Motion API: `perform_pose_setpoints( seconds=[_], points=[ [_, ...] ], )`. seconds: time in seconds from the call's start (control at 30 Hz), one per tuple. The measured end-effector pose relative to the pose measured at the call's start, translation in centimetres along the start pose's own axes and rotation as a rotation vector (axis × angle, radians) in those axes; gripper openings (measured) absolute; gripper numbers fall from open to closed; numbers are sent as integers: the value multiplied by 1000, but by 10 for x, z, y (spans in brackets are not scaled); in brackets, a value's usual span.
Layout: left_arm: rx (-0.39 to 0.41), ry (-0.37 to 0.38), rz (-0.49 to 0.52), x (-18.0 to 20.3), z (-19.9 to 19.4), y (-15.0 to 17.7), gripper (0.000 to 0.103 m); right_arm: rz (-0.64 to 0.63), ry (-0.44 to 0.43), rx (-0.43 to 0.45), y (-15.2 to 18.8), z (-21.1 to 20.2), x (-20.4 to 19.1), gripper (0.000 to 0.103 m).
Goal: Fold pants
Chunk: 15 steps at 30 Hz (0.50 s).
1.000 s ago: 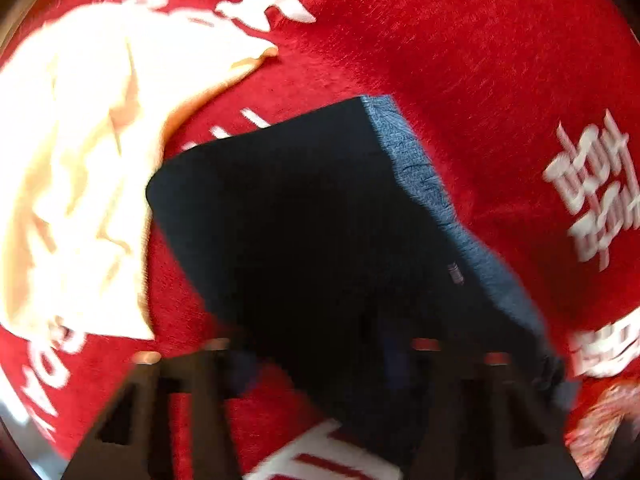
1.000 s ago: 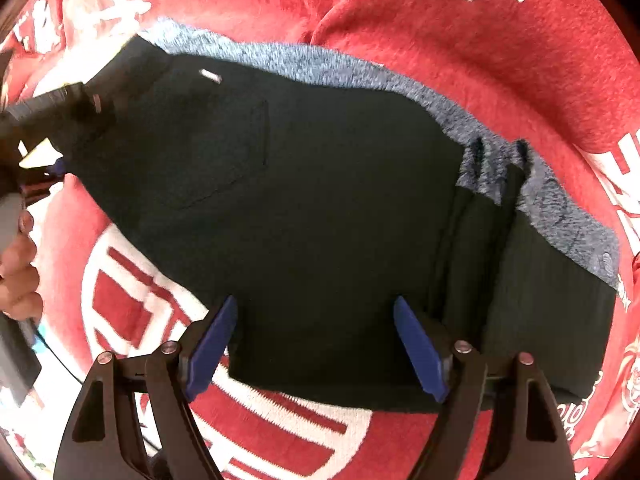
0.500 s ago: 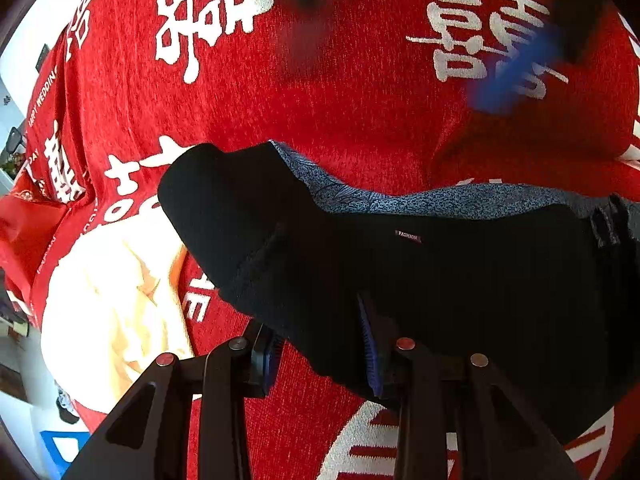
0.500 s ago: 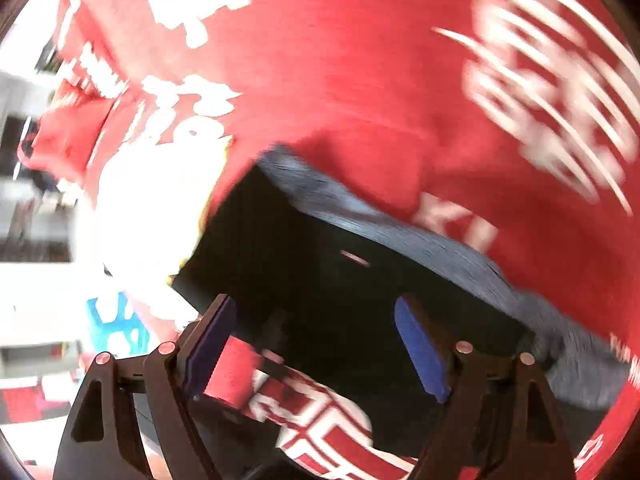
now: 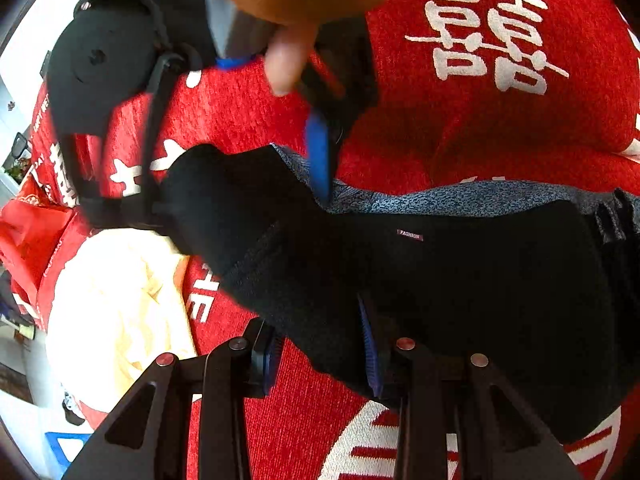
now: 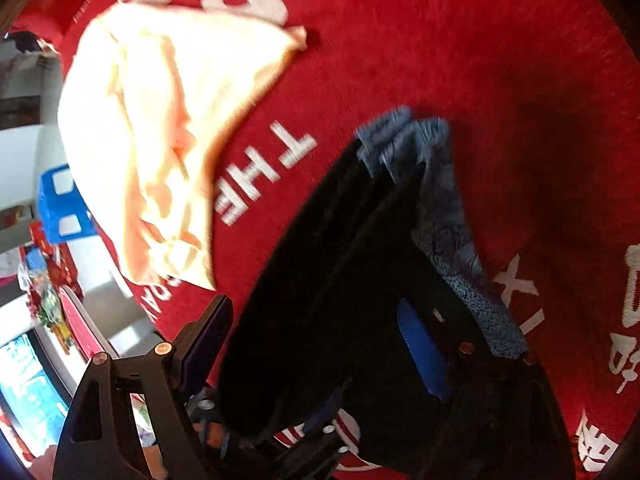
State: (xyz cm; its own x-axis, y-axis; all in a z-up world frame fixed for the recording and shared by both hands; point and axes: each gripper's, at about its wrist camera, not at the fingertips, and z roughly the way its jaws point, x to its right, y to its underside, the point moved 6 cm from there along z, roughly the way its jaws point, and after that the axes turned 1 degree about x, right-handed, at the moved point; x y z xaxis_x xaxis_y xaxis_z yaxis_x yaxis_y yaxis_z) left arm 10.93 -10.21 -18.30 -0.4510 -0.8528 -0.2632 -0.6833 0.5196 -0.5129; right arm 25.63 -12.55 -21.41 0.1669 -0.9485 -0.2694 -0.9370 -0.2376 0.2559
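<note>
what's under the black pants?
The black pants lie on the red cloth with white lettering, which shows around them. Their grey-blue inner fabric peeks out at the far edge. What lies beneath the pants' middle is covered.

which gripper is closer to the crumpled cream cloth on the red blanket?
Hard to call. Left gripper is clamped on the black pants, cream cloth just beside its finger. Right gripper straddles the pants' end, jaws closing, similarly near the cloth.
</note>
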Motion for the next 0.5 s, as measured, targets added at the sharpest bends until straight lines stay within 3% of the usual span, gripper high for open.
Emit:
perform_pose_setpoints(
  seconds=[0.03, 0.07, 0.1, 0.27, 0.5],
  points=[
    [-3, 12, 2, 2, -1, 0, 35, 5, -13, -6, 3, 3, 2, 37],
    [2, 12, 8, 4, -3, -1, 35, 16, -36, -1, 6, 2, 4, 24],
    [14, 11, 19, 7, -7, -3, 35, 26, -52, 22, 7, -2, 6, 20],
    [74, 34, 58, 22, -35, -17, 35, 43, -92, 145, 24, -33, 25, 18],
    [157, 79, 135, 58, -89, -34, 35, 110, -219, 340, 84, -88, 62, 18]
  ],
)
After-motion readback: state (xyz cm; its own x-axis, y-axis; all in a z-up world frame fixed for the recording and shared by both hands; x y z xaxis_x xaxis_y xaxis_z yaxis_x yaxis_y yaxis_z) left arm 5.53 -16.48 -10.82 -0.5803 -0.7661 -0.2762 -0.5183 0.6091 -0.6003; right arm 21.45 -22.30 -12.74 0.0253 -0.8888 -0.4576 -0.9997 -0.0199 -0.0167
